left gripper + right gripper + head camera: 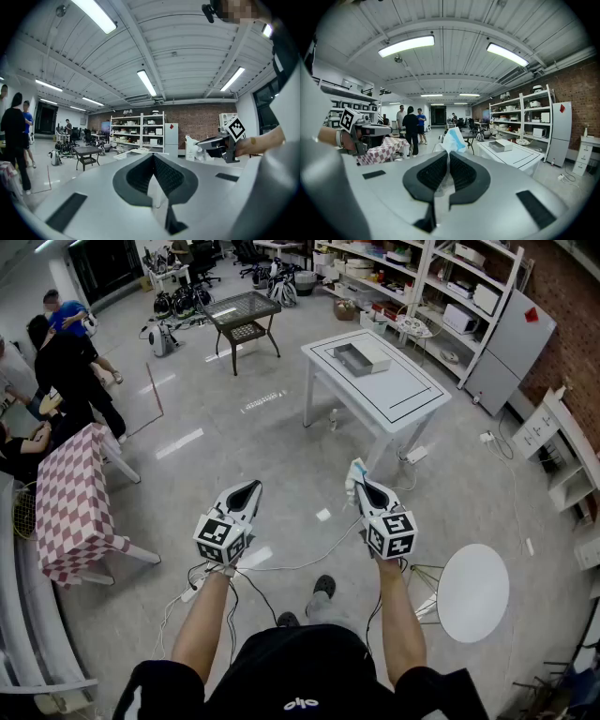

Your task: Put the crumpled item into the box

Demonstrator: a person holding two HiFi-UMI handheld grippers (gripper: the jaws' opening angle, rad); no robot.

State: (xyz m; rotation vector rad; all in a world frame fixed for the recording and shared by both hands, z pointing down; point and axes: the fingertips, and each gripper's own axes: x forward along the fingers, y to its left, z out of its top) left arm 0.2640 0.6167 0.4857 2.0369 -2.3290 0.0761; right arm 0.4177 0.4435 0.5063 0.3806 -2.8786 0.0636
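The crumpled item (355, 471) is a white and light-blue wad, pinched in my right gripper (359, 482), which is shut on it. It sticks up past the jaw tips in the right gripper view, where the wad (452, 139) rises above the right gripper (448, 154). The box (361, 356) is an open grey tray on the white table (394, 390), well ahead of both grippers; the same box (502, 145) shows at the right. My left gripper (251, 486) is shut and empty, level with the right one. The left gripper (153, 157) sees the wad (192, 147) off to its right.
A checkered-cloth table (75, 502) stands at the left with people (66, 362) beside it. A round white stool (472, 592) is at the lower right. A black mesh table (242, 313) and storage shelves (441, 287) are farther back. Cables (300, 563) trail over the floor.
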